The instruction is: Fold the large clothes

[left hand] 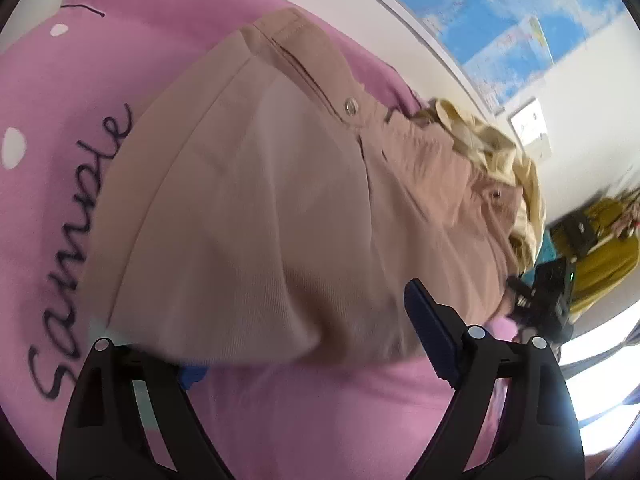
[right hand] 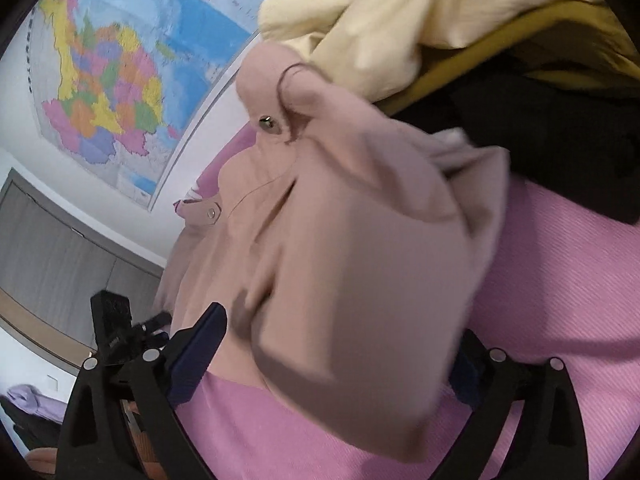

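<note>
A dusty-pink snap-button jacket (left hand: 256,208) lies bunched on a pink bedsheet (left hand: 320,412) printed with white daisies and the handwritten word "Sample" (left hand: 76,248), beside a heap of pale yellow clothing (right hand: 400,12) and a wall map (right hand: 120,80). The left gripper (left hand: 308,356) reaches under the jacket's near edge with its fingers spread wide, one blue pad hidden by the cloth. The right gripper (right hand: 340,360) also stands spread, a blurred fold of the jacket filling the gap, possibly just resting there.
</note>
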Tool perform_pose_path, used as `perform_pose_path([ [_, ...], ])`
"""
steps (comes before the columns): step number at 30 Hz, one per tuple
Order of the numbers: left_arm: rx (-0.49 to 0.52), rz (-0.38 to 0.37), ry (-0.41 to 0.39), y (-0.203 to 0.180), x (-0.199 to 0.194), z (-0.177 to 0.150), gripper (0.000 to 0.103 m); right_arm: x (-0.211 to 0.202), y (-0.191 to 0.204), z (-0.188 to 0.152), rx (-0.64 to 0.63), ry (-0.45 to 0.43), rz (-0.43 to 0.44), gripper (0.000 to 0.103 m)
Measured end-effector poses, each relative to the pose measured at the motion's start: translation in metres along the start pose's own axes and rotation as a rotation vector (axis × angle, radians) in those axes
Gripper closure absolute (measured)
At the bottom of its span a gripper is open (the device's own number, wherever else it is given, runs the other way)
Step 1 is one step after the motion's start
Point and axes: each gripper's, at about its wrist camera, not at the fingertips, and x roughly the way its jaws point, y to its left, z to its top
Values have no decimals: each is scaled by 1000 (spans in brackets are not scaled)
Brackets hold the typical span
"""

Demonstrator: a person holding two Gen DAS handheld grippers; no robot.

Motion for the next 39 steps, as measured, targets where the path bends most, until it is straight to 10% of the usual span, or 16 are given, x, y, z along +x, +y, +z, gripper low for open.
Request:
perform_pose_path([
  [3,-37,14,-8,-2,7,10,32,12,9,5,-23,1,-3,13],
  [8,-53,13,24,-7,11,12,85,25,16,9,-33,33,50,75],
  [13,-37,-21,2,-18,-26,7,90,4,32,6,-34,15,130,86],
  [20,-48,-54,70,5,-59,-33,72,-17,54,-31,-117,98,103,77],
  [22,-86,-8,88,20,-50,-41,58,-11,48,-37,-135,124,4,51],
  [27,-85,-9,64,27,-45,-43,48,-12,27,-42,-87,79,-108,22],
  [35,78,224,17,1,-74,-37,42,-60,50,-36,-218,-112,-362,19],
  [39,242,474,-186,-23,-122,-34,21,-65,79,-27,-347,-178,-398,17],
])
